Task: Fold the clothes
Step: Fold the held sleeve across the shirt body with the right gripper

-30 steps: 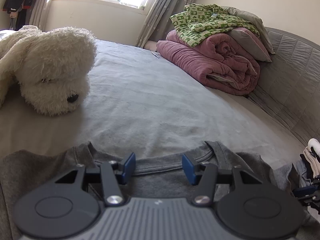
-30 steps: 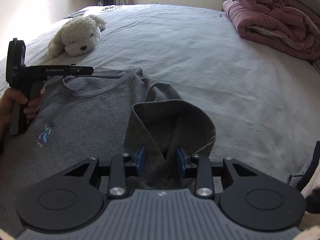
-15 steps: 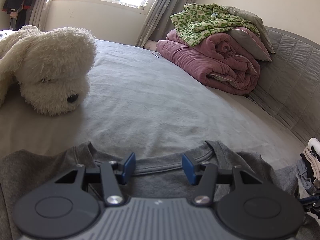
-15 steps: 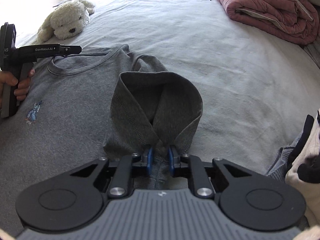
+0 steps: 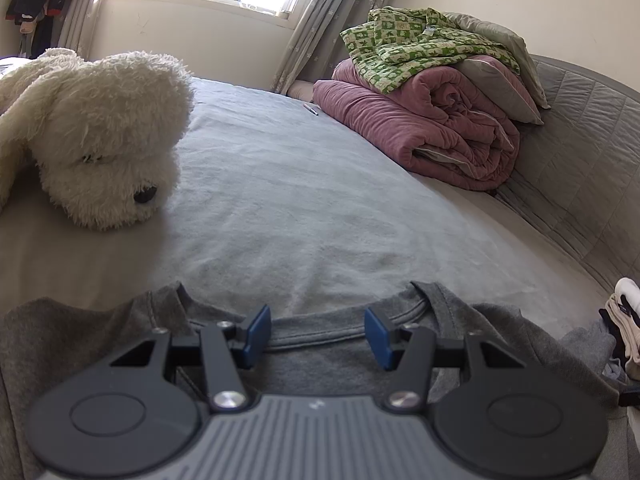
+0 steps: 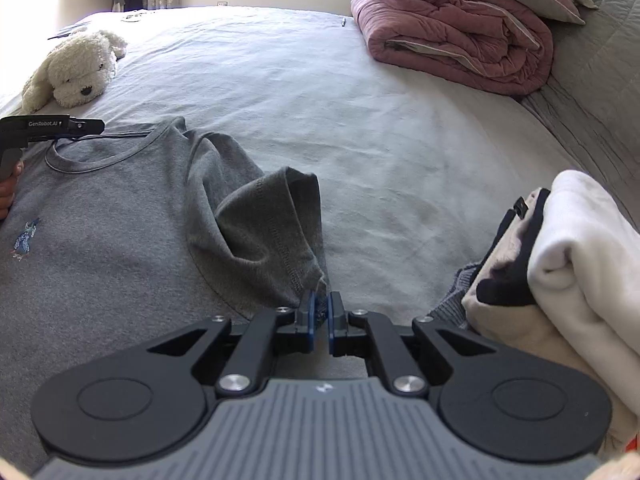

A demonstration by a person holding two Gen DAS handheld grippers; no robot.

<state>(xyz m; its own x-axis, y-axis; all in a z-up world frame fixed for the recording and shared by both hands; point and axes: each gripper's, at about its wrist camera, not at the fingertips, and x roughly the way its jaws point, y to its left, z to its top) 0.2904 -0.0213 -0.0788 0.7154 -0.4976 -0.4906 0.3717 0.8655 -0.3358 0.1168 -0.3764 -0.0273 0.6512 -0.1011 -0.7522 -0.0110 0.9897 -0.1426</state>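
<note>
One soft grey knit T-shirt (image 6: 108,216) (stitched sleeve (image 6: 272,232) pinched), fluffy plush dog (image 6: 76,72)

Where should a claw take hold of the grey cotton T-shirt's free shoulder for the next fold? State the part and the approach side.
Grip the shoulder seam of the grey cotton T-shirt just beside the ribbed neckline, coming from the collar side. The open left claw already hangs over that flat edge, while the right claw is shut on the sleeve hem.

Grey T-shirt (image 6: 112,208) with a small blue chest emblem (image 6: 25,238); cream plush dog (image 5: 100,132); mauve quilt (image 5: 432,128) under a green-and-white checked cloth (image 5: 412,48); pale grey bed (image 5: 288,200).
</note>
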